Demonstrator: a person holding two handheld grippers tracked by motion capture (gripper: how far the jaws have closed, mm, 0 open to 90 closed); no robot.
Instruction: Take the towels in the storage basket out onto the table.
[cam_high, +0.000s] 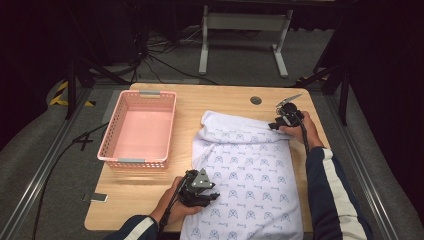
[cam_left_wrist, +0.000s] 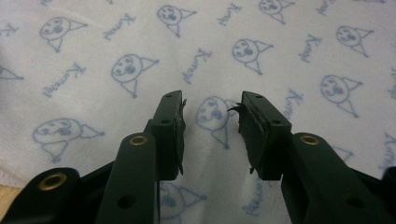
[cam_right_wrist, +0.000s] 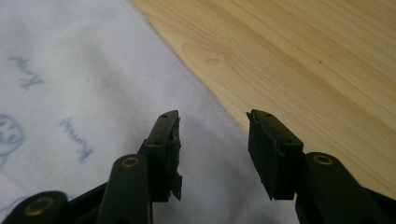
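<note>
A: So, surface first? Light wood table (cam_high: 150, 197), with a grey round cap (cam_high: 256, 100) set into it beyond the towel's far edge. Grey carpet around, black cables on the floor beyond the far edge, a white desk frame (cam_high: 244, 35) farther back, dark curtains at the sides.

B: The cloth?

A: White towel (cam_high: 250, 170) spread flat, running off the near edge of the table. The far-left corner is bunched. A pink basket (cam_high: 116, 131) sits just left of the towel, apart from it.

B: Any writing?

A: A pale blue print repeats all over the towel: a little cartoon head plus a script word. It looks like "Kuromi" but is too soft to read for sure.

B: Grippers?

A: The left gripper (cam_left_wrist: 211, 133) is over the towel's near-left part, jaws apart, only flat cloth seen in the gap. The right gripper (cam_right_wrist: 214, 151) is at the towel's far-right edge, jaws apart, hem and bare wood beyond them. Neither clamps anything.
</note>
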